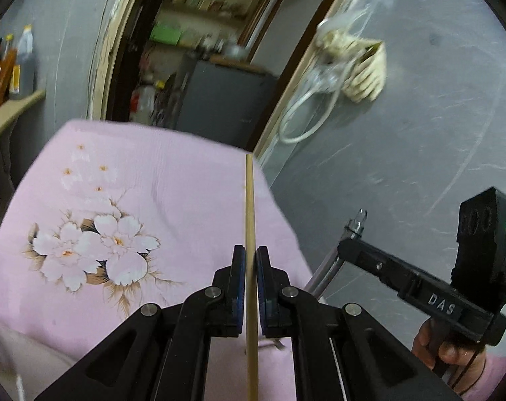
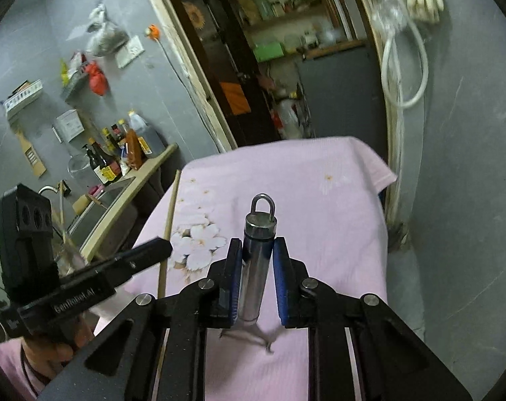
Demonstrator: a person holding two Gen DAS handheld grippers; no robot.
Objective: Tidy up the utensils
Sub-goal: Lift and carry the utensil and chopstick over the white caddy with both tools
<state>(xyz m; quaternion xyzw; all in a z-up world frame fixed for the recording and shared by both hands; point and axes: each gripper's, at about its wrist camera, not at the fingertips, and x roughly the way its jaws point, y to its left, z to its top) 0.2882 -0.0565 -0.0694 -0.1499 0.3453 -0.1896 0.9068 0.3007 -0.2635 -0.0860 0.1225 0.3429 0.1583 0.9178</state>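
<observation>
The left gripper (image 1: 251, 262) pinches a long wooden stick (image 1: 250, 207), which points out past its tips over the pink cloth (image 1: 172, 173). The right gripper (image 2: 257, 254) squeezes a shiny metal handle (image 2: 257, 267) between its fingers.

Pink cloth (image 1: 172, 173) with white flowers; tan chopstick (image 1: 250, 207); seemingly silver utensil handle (image 2: 256, 260).

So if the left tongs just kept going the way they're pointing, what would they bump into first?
Probably the pink flowered cloth ahead and below: the left tongs point down at it. The wooden stick they hold sticks out in front, so its tip would likely touch first. Depth is hard to judge.
</observation>
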